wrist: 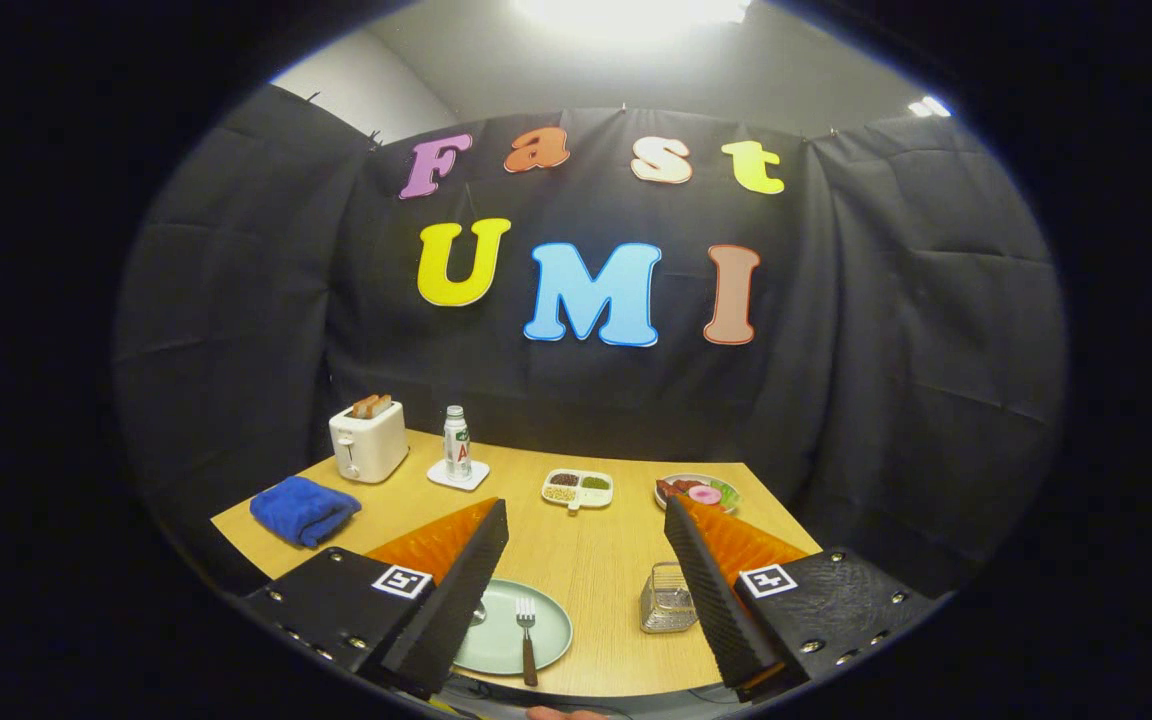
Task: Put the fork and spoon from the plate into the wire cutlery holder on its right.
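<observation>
A pale green plate (546, 640) lies on the wooden table near its front edge, partly behind my left finger. A fork (527, 632) with a brown handle lies on it, tines pointing away. A bit of the spoon (479, 614) peeks out beside the left finger. The wire cutlery holder (665, 602) stands to the plate's right, just inside my right finger. My gripper (586, 515) is open and held high above the table, with nothing between its fingers.
At the back of the table (596, 560) stand a white toaster (368, 441) with bread, a bottle (456, 443) on a coaster, a divided snack tray (578, 489) and a plate of food (701, 491). A blue cloth (303, 510) lies at the left.
</observation>
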The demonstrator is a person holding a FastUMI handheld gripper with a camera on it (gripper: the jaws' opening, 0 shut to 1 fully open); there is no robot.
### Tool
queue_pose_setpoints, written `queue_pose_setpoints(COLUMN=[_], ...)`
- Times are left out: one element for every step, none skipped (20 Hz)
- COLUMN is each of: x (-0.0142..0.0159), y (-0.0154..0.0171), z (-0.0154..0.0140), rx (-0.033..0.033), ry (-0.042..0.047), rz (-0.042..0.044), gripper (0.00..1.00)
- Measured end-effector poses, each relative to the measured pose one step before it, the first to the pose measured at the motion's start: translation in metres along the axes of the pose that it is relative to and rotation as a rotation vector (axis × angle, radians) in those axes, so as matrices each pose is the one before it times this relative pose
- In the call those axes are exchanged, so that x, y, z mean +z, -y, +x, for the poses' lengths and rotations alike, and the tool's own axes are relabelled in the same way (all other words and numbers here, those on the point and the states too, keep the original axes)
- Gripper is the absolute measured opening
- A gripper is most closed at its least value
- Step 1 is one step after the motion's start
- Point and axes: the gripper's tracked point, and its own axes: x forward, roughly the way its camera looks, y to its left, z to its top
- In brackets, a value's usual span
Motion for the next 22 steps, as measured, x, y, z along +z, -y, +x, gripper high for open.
queue_pose_setpoints(x=[0.00332, 0.00241, -0.00142, -0.00228, -0.00492, -0.00635, -0.01077, -0.00917, -0.01044, -0.00955, -0.01040, -0.00980, -0.01268, -0.01284, -0.01461, -0.01430, -0.01820, -0.01738, -0.01628, -0.01504, -0.01373, -0.00990], y=[0.00028, -0.00069, 0.00013, -0.00057, -0.00025, -0.00131, -0.00317, -0.00207, -0.00193, -0.00201, -0.00104, -0.00186, -0.00315, -0.00434, -0.00548, -0.00373, -0.00246, -0.00111, -0.00122, -0.00134, -0.00216, -0.00213], z=[0.00099, 0.00079, 0.00143, 0.00046, 0.00034, 0.00104, 0.00034, 0.00085, 0.00243, 0.00309, 0.00387, 0.00392, 0.00528, 0.00438, 0.00603, 0.00735, 0.00992, 0.00815, 0.01121, 0.01061, 0.01223, 0.00946], rx=[0.00119, 0.00001, -0.00161, 0.00208, 0.00127, 0.00649, 0.01200, 0.00827, 0.01166, 0.00978, 0.00777, 0.01288, 0.01629, 0.02270, 0.02223, 0.01525, 0.00747, 0.00865, 0.00807, 0.01118, 0.01336, 0.02042], ry=[0.00729, 0.00475, 0.00014, -0.00464, -0.00943, -0.02064, -0.02821, -0.03378, -0.03379, -0.03363, -0.03288, -0.03766, -0.04975, -0.05586, -0.05805, -0.05860, -0.06866, -0.06795, -0.06291, -0.06662, -0.06086, -0.04878], rz=[0.00586, 0.00404, -0.00094, -0.00593, -0.01078, -0.00786, -0.00218, -0.00230, -0.00725, -0.01243, -0.01685, -0.01627, -0.00410, 0.00715, 0.00614, -0.00415, -0.01499, -0.01576, -0.01093, -0.00981, -0.00046, 0.00914], gripper=[0.96, 0.96, 0.96, 0.96, 0.96, 0.96, 0.96, 0.96, 0.96, 0.96, 0.96, 0.96, 0.96, 0.96, 0.97, 0.96, 0.96, 0.96, 0.96, 0.97, 0.96, 0.96])
